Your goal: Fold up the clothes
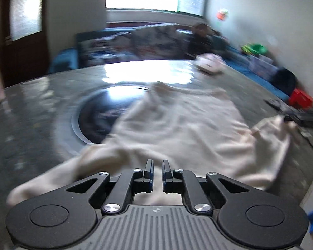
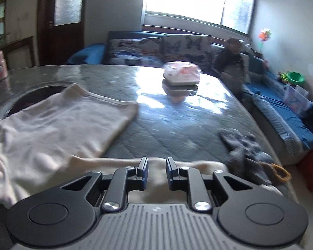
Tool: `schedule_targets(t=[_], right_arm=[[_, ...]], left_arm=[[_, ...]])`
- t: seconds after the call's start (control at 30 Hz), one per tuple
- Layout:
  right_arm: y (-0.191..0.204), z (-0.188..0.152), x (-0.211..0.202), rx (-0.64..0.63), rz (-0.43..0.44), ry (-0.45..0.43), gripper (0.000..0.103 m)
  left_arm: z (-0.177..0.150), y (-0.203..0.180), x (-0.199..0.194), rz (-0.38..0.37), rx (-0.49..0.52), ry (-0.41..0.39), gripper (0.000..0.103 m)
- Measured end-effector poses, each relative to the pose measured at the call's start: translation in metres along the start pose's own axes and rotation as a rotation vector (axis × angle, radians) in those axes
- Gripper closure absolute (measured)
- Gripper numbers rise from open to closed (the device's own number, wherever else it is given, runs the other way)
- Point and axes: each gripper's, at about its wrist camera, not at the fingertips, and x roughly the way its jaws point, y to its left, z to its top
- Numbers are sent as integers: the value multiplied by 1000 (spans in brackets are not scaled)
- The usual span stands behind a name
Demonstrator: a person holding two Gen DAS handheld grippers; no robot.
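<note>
A cream garment lies spread on the grey table, rumpled at its near end. My left gripper hovers over its near edge, jaws a narrow gap apart with only cloth showing below them. In the right wrist view the same garment stretches off to the left, and one of its sleeves runs across under my right gripper. That gripper is open, nothing between its pads. A dark blurred shape at the garment's right sleeve looks like the right gripper.
A pink-and-white pack sits at mid table. A dark grey patterned cloth lies near the table's right edge. A round dark inset is partly under the garment. A person sits on the sofa behind.
</note>
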Motion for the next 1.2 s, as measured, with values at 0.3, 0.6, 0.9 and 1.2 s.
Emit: schedule_targets(t=[0.3, 0.6, 0.9, 1.2], right_arm=[[25, 28, 37, -48, 108, 31, 85], [22, 58, 95, -37, 141, 77, 80], [23, 76, 141, -20, 158, 95, 72], [18, 78, 156, -16, 159, 90, 68]], left_arm=[[-13, -17, 20, -95, 70, 109, 94], [59, 11, 52, 1, 18, 31, 72], [123, 28, 147, 59, -29, 30, 64], [135, 33, 194, 34, -84, 60, 83]])
